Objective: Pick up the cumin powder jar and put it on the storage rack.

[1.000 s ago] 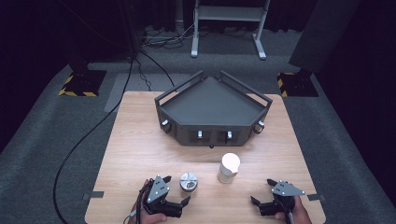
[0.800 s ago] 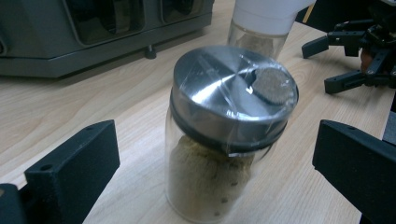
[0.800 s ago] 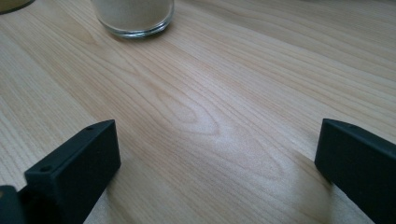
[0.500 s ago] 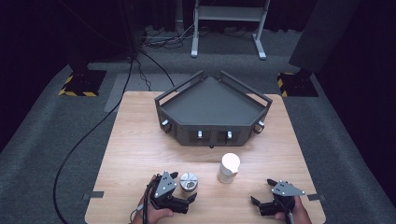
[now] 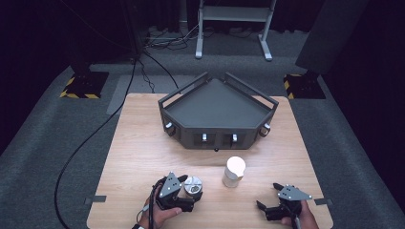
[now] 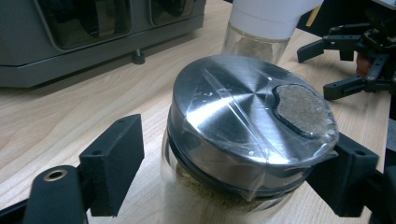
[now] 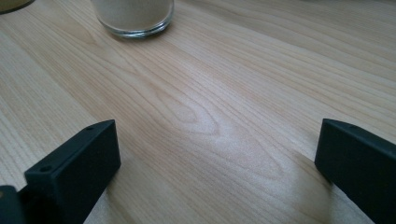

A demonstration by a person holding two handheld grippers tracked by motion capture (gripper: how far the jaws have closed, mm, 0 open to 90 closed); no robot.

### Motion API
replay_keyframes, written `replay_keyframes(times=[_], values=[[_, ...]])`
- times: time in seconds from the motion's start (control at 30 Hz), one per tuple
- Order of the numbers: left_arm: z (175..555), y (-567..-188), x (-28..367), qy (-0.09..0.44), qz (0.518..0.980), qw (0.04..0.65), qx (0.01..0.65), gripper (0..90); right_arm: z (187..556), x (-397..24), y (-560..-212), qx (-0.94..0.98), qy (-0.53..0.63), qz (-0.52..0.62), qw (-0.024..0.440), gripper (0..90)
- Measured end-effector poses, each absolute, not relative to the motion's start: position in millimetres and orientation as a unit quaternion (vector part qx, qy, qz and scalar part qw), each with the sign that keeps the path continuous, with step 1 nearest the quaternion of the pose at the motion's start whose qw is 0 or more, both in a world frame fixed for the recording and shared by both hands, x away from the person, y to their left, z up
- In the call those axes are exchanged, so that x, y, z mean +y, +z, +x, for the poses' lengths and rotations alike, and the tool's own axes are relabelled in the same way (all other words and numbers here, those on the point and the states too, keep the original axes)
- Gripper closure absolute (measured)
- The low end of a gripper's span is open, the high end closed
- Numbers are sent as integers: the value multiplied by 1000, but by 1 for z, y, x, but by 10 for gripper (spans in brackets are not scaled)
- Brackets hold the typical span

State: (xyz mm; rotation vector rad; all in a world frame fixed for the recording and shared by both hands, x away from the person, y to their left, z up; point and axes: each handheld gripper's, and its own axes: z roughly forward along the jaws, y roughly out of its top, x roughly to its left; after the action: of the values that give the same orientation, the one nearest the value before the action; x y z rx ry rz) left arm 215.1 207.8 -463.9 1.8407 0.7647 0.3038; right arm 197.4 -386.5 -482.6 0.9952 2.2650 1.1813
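Note:
A glass jar (image 6: 243,140) with a brushed steel lid stands between the jaws of my left gripper (image 5: 188,193) at the table's front left. The jaws have just been closing on it. In the left gripper view a thin strip of wood still shows between the left pad (image 6: 112,163) and the glass. The right pad (image 6: 348,177) sits against the lid's edge. A second jar (image 5: 234,171) with a white cap, holding pale powder, stands just to the right. My right gripper (image 5: 274,198) rests open near the front right corner, holding nothing.
A dark angular tray (image 5: 217,112) with raised rails and small knobs occupies the far middle of the wooden table (image 5: 138,143). A black cable (image 5: 90,143) trails off the left side over grey carpet. Stands and a metal frame sit beyond the table.
My left gripper slid a little to the right, so the steel-lidded jar now sits between its jaws. The right gripper has not moved.

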Motion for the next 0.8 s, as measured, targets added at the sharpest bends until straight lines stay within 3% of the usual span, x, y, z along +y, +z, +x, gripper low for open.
replay_keyframes(times=[0.13, 0.8], values=[[216, -465, 208, 127, 773, 537, 312, 281, 198, -387, -483, 810, 422, 355, 198, 0], [213, -451, 205, 134, 777, 521, 327, 300, 198, -387, -483, 810, 422, 355, 198, 0]])
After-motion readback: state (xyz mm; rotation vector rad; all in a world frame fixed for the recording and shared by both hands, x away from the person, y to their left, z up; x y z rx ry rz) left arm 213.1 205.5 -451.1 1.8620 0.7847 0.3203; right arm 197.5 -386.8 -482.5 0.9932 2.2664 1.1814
